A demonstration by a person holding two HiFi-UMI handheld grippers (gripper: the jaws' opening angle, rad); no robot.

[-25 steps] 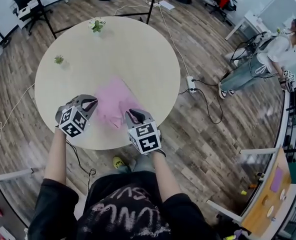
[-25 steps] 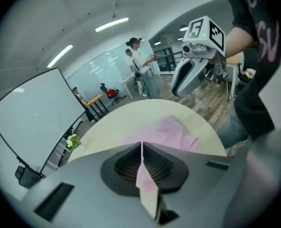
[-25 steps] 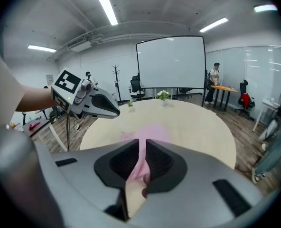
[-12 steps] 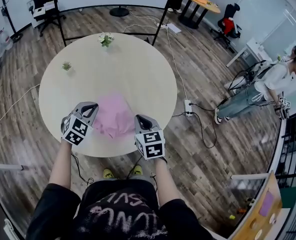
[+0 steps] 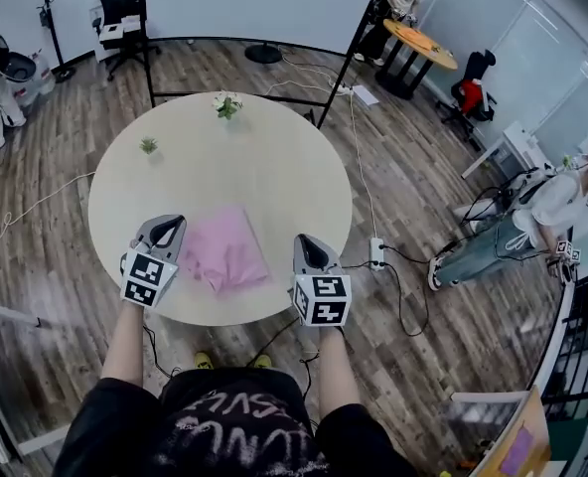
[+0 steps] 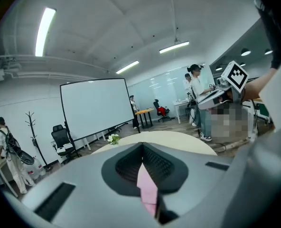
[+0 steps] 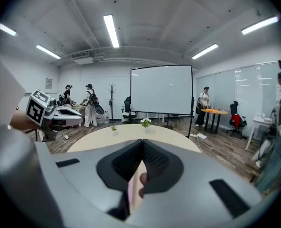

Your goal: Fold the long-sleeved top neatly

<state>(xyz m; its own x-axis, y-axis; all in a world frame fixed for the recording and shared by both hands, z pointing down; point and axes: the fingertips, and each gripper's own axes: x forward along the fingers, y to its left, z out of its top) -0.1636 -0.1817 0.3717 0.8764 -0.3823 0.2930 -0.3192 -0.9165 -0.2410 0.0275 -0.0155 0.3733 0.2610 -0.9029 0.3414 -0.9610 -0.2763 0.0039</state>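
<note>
- Table [image 5: 274,167], round and pale, carries the pink long-sleeved top [image 5: 224,249], which lies folded into a flat, roughly square packet close to the near edge.
- The left gripper [image 5: 172,225] sits over the near-left edge of the table, just beside the top's left side. Its jaws are closed tip to tip, and a pink sliver shows in the slot behind the tips — whether any cloth is caught there cannot be told.
- The right gripper [image 5: 309,243] hangs past the near-right edge, over the wooden floor [image 5: 423,346] and apart from the top, with its jaws pressed together.
- A white-flowered plant [image 5: 226,105] stands at the far edge and a smaller green plant [image 5: 149,146] near the far-left edge — their pots are too small to make out.
</note>
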